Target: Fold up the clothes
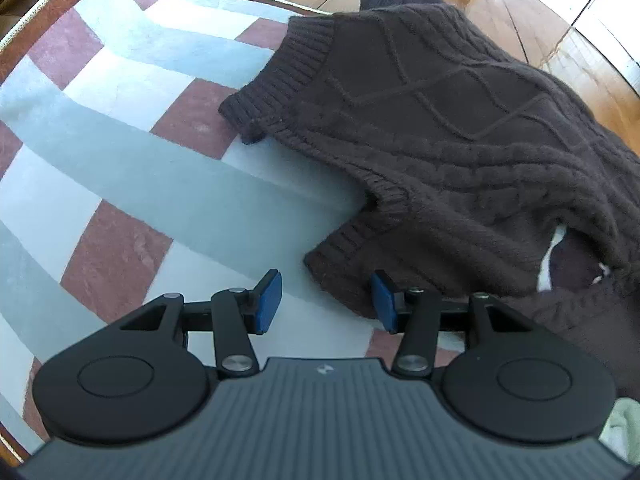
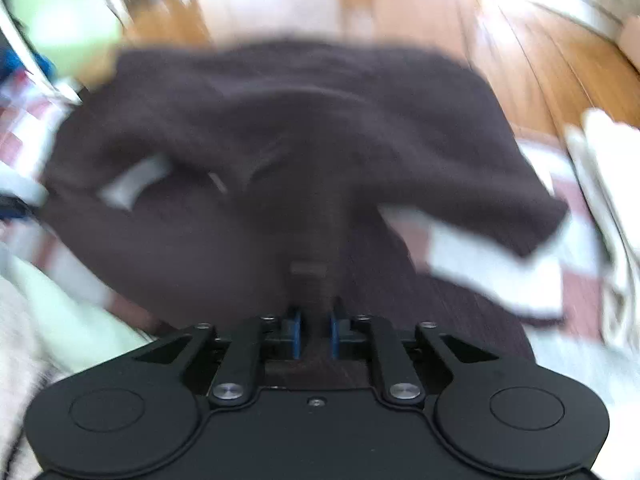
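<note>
The dark brown cable-knit sweater (image 1: pixel 460 152) sprawls over the checked rug's (image 1: pixel 120 128) edge — left gripper (image 1: pixel 326 300) jaws released beside its ribbed hem, right gripper (image 2: pixel 315 330) jaws clenched on knit.

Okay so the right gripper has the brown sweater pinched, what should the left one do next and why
Probably ease the left gripper forward and close it on the nearest ribbed edge of the brown sweater. Its fingers are open and hold nothing, with that edge just ahead, while the right gripper is shut on the knit. A second grip would let both hands fold the sweater on the checked rug.
</note>
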`<state>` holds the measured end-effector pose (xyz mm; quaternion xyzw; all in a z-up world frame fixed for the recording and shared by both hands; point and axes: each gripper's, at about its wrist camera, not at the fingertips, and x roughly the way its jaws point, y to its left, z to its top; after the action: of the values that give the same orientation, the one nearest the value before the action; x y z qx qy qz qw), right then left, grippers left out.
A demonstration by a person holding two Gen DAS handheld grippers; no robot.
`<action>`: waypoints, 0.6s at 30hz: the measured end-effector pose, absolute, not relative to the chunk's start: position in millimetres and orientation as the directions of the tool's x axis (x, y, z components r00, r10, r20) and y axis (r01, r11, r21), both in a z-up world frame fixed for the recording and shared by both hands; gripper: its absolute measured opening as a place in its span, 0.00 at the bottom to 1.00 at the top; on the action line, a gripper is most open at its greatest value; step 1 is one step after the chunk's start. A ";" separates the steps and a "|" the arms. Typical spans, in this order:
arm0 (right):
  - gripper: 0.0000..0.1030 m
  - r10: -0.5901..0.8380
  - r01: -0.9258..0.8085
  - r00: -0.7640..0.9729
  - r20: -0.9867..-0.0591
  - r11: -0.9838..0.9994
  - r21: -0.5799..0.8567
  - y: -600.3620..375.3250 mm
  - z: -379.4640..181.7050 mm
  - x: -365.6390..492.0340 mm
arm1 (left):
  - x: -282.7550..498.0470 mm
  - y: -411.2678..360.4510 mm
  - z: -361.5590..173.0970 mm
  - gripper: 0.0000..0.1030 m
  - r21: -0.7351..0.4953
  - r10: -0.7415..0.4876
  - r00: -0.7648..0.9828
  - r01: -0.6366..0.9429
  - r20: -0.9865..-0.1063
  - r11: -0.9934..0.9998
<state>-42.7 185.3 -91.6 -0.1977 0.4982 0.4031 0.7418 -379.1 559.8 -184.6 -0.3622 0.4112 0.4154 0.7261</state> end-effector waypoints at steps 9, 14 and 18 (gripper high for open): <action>0.33 0.315 -0.685 0.325 -0.892 0.729 0.008 172.7 -78.0 -16.7 | -382.8 566.7 -185.1 0.48 -0.286 0.220 0.376 -0.891 -0.900 0.352; 0.43 0.461 -0.770 0.259 -0.848 0.629 0.107 193.9 -79.0 -6.6 | -373.4 563.6 -180.5 0.49 -0.254 0.230 0.365 -0.881 -0.902 0.400; 0.45 0.451 -0.610 -0.095 -0.888 0.678 0.410 232.9 -108.8 7.1 | -369.5 569.8 -187.1 0.50 -0.242 0.210 0.336 -0.896 -0.918 0.373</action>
<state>7.1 232.9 -108.8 -0.0639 0.6250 0.3962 0.6696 -369.5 569.8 -187.1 -0.4030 0.4254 0.3889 0.7109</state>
